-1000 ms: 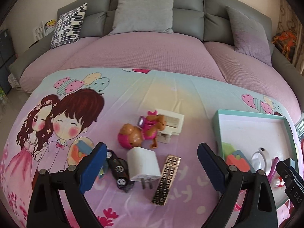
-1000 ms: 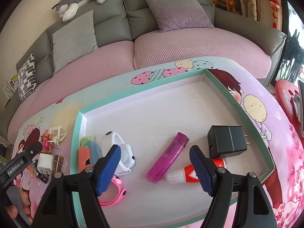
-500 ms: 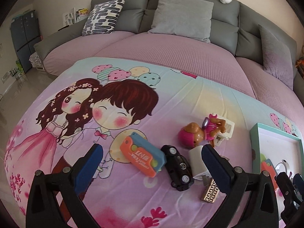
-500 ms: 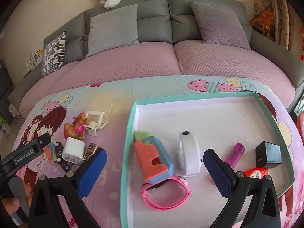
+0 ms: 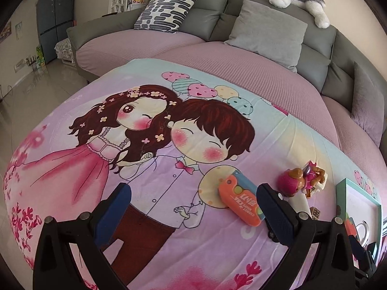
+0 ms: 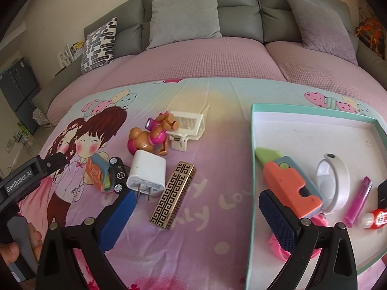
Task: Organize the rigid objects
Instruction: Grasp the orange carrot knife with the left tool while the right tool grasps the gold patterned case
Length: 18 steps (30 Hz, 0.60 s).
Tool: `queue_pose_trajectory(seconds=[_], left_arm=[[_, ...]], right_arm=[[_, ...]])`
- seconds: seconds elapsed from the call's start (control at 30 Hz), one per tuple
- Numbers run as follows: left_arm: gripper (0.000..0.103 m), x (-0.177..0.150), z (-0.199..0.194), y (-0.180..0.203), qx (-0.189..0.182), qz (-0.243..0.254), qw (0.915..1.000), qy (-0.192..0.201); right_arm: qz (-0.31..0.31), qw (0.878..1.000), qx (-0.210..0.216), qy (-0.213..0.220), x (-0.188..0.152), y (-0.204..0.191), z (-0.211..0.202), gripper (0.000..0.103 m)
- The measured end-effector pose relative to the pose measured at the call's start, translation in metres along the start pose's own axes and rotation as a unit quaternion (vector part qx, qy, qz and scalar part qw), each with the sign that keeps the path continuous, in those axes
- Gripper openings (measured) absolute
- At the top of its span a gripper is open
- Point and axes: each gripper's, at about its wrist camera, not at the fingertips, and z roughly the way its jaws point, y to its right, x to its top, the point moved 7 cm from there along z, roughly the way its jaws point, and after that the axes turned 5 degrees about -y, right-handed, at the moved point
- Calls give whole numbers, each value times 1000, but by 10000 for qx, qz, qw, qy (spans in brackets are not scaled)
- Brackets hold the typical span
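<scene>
My right gripper (image 6: 197, 212) hangs open over the printed cloth, empty, between the loose pile and the teal tray (image 6: 314, 112). Just ahead of it lie a gold-patterned lighter (image 6: 173, 195), a white charger (image 6: 147, 175), a black toy car (image 6: 117, 175), a puppy figure (image 6: 151, 136) and a white clip (image 6: 187, 126). My left gripper (image 5: 193, 207) is open and empty above the cartoon print. An orange-and-blue toy (image 5: 239, 201) lies just inside its right finger, with the puppy figure (image 5: 300, 180) beyond.
The tray holds an orange toy gun (image 6: 287, 183), a white wristband (image 6: 336, 183), a purple lighter (image 6: 358, 199), a red-and-white tube (image 6: 375, 217) and a pink band (image 6: 278, 249). A grey sofa (image 6: 237, 17) with cushions curves behind. A hand (image 6: 14, 249) grips the left tool at lower left.
Both grippers swung left. The right one left the tray and now hangs over the cloth beside the pile. The left one slid off the pile onto the cartoon print. Both jaws widened a little.
</scene>
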Motion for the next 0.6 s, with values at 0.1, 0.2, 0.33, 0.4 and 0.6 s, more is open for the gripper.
queue_pose_trajectory(seconds=[0.1, 0.2, 0.33, 0.4, 0.6], left_arm=[[103, -2, 7, -10, -65, -91, 9998, -141], [103, -4, 15, -14, -189, -160, 9993, -284], [103, -3, 25, -11, -448, -234, 9979, -398], [103, -1, 32, -7, -482, -220, 9977, -430], [103, -3, 58, 15, -583, -16, 9959, -688]], right_arm=[[-239, 9991, -349, 3, -2, -7, 5, 103], [-299, 9983, -491, 60, -2, -8, 6, 103], [-245, 9985, -457, 176, 1, -10, 3, 103], [-296, 9980, -509, 226, 3, -14, 3, 103], [-339, 9976, -554, 227, 5, -22, 9, 103]])
